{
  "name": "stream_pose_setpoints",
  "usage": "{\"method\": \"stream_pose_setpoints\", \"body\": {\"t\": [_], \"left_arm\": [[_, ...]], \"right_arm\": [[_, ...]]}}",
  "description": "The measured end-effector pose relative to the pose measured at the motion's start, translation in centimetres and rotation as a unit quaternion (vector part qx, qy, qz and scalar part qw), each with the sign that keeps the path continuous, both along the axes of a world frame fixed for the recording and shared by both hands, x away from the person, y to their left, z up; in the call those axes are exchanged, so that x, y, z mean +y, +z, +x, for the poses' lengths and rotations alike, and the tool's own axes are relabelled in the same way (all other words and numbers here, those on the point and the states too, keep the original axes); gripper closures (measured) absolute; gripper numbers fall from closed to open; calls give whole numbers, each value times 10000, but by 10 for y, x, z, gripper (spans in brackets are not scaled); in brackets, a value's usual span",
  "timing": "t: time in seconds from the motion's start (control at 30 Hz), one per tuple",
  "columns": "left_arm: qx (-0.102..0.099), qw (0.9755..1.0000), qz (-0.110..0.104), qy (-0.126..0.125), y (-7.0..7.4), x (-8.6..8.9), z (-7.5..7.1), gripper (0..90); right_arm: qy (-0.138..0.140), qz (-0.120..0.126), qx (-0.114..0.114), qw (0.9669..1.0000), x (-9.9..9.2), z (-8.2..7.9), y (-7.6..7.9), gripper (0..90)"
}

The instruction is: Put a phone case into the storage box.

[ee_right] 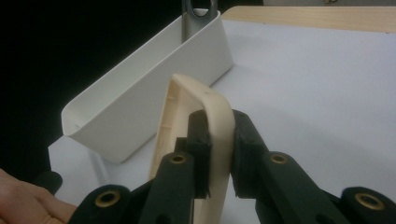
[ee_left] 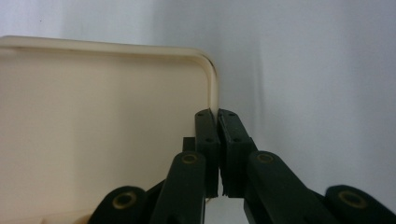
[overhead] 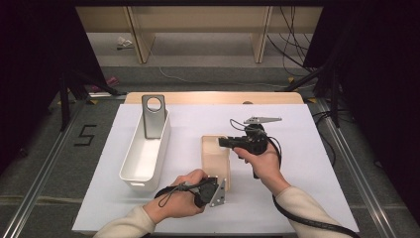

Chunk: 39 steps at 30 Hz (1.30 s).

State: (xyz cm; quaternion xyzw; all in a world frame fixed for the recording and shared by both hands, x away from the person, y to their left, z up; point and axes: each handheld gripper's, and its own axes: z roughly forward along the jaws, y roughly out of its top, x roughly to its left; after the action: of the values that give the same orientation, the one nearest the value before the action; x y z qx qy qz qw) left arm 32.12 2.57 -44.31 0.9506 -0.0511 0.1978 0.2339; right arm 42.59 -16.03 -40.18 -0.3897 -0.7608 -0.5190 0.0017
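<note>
Cream tray (overhead: pixel 215 154), gripped at both ends

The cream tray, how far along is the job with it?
Done: both hand-held grippers clamp the cream tray, the left on its near rim, the right on its far rim. In hand: it sits tilted. Probably left: moving it, maybe toward the white bin.

The tray (ee_right: pixel 219 121) looks like smooth cream plastic with a satin sheen. The bin (ee_right: pixel 140 102) is glossy white plastic, the plate (overhead: pixel 153 116) in it probably brushed metal. The table (overhead: pixel 292 148) cover is matt white.
</note>
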Motion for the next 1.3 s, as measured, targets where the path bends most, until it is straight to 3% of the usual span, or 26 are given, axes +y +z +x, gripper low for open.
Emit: {"method": "stream_pose_setpoints", "body": {"t": [0.23,0.33,0.47,0.53,0.7,0.83,0.93,1.07,1.13,1.27,1.3], "left_arm": [[151,9992,-311,180,0,5,6,857],[200,9982,-531,195,3,8,8,801],[233,9941,-1014,305,10,12,9,700],[403,9867,-1511,433,12,15,9,615],[421,9743,-2135,582,19,25,12,399],[559,9548,-2737,1012,25,34,17,325],[588,9389,-3116,1341,29,41,22,306],[474,9256,-3347,1702,32,48,26,294],[507,9158,-3478,1944,33,52,30,293],[536,9002,-3661,2296,34,58,35,300],[542,8975,-3679,2372,35,60,37,310]], "right_arm": [[-8,283,47,9996,-2,-2,6,810],[-29,338,21,9994,-4,-2,8,810],[-50,399,18,9992,-6,-2,8,810],[-83,409,-11,9991,-7,-2,9,809],[-117,406,-112,9990,-10,-2,12,809],[-143,393,-166,9990,-12,-3,13,809],[-166,393,-200,9989,-13,-3,15,809],[-201,380,-240,9988,-14,-3,15,808],[-220,378,-257,9987,-15,-3,14,808],[-223,377,-275,9987,-15,-3,15,808],[-227,373,-285,9986,-14,-4,15,808]]}}
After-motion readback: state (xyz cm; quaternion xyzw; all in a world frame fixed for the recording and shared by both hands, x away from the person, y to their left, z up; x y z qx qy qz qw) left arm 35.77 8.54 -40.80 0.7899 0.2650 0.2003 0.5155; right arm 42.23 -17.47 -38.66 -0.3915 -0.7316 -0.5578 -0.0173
